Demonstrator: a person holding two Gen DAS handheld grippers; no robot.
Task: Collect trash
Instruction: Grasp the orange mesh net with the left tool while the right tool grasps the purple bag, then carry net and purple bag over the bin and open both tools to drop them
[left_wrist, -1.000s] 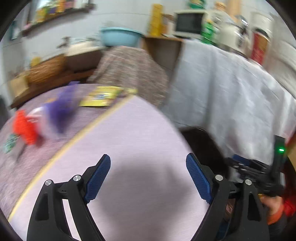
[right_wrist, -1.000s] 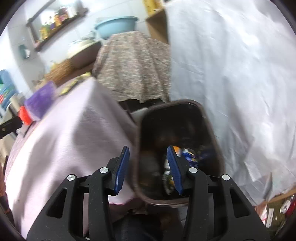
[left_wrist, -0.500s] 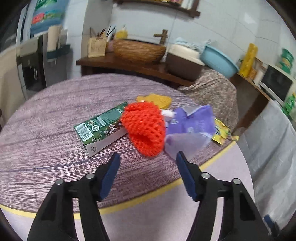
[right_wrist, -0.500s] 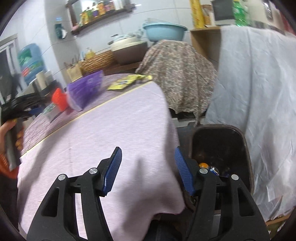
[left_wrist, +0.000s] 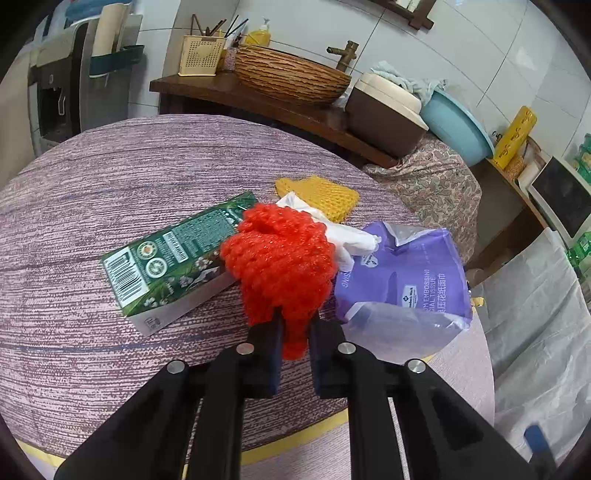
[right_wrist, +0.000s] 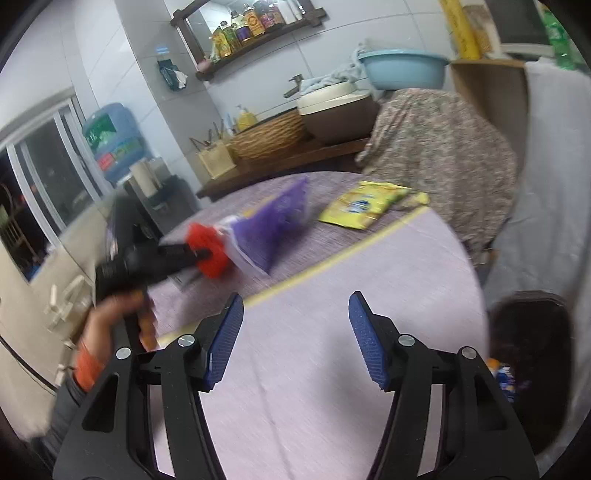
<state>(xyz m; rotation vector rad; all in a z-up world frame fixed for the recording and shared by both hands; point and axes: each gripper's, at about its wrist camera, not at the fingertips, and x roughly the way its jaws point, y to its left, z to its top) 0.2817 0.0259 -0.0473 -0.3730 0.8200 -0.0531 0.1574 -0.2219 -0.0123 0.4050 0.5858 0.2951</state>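
While the left gripper (left_wrist: 293, 325) is pinching the near end of the red foam net (left_wrist: 280, 269), the collecting is looking only partly finished.

Left tool: its jaws are closing together on the red foam net, whose lower tuft is sticking out between the pads; the net is not yet lifting off the table (left_wrist: 74, 206).

Right tool: the right gripper (right_wrist: 295, 339) is hovering with jaws apart and nothing between them, above the hanging tablecloth.

Trash already binned: the dark bin (right_wrist: 532, 332) is sitting on the floor, low and to the right of the right gripper, with a few colourful wrappers showing inside.

Trash still waiting: a green carton (left_wrist: 173, 262) is lying just left of the net, touching it; a purple tissue pack (left_wrist: 402, 284) is lying just right of it; a white crumpled tissue (left_wrist: 343, 230) and a yellow foam net (left_wrist: 317, 194) are lying just beyond it. A yellow wrapper (right_wrist: 364, 203) is lying well ahead of the right gripper, near the table's far edge.

Progress judged: some pieces are in the bin, one is being gripped, and about five are remaining.

Change, left view: a second ago this tool was wide open over bare tablecloth, with the pile far off to its left; half a second ago it was half open just short of the net; now it is clamping.

Change, right view: a second ago this tool was narrower and looking straight down into the bin; now it is wider, raised, and facing the table.
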